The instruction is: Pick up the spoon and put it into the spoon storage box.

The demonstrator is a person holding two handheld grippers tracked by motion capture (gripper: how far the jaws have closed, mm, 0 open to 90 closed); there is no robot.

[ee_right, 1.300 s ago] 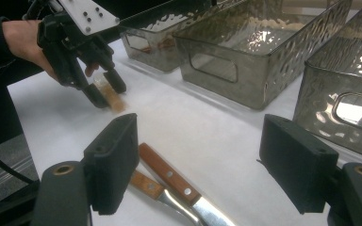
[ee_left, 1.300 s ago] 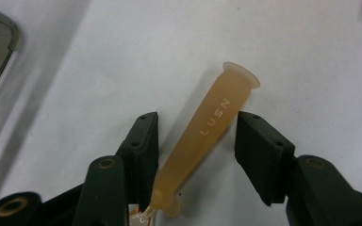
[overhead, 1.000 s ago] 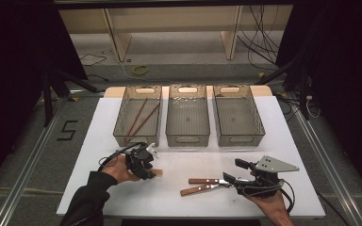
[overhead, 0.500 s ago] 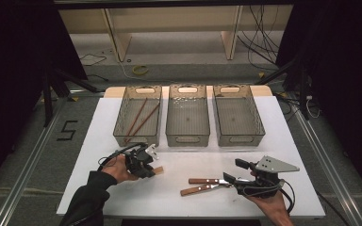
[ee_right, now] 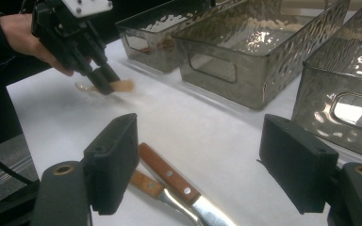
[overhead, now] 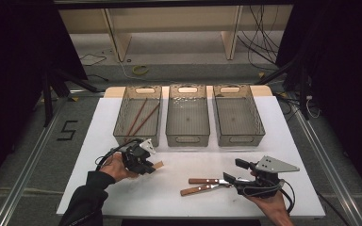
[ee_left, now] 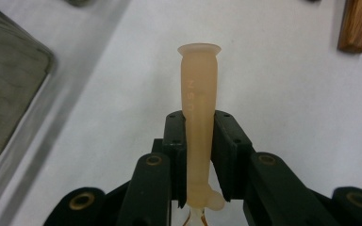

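Knives (overhead: 202,185), seemingly touching, beside right gripper (overhead: 232,179)

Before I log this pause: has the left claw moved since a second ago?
No. In the high view the left claw, shut on the tan handle, sits at the same spot below the left bin as before.

- The table top (overhead: 179,188) is plain white.
- Three baskets (overhead: 187,115) are smoky grey, see-through plastic with a rippled, hammered pattern on the walls.
- Reddish-brown sticks (overhead: 139,117) lie in the left basket.
- The spoon (ee_left: 198,117) is pale, milky peach with faint raised lettering.
- Both knives (ee_right: 169,181) have warm brown wooden handles with small metal rivets and silvery blades.
- The left gripper (overhead: 139,157) and right gripper (ee_right: 198,165) are black, with brass-coloured pivots and a pale grey plate.
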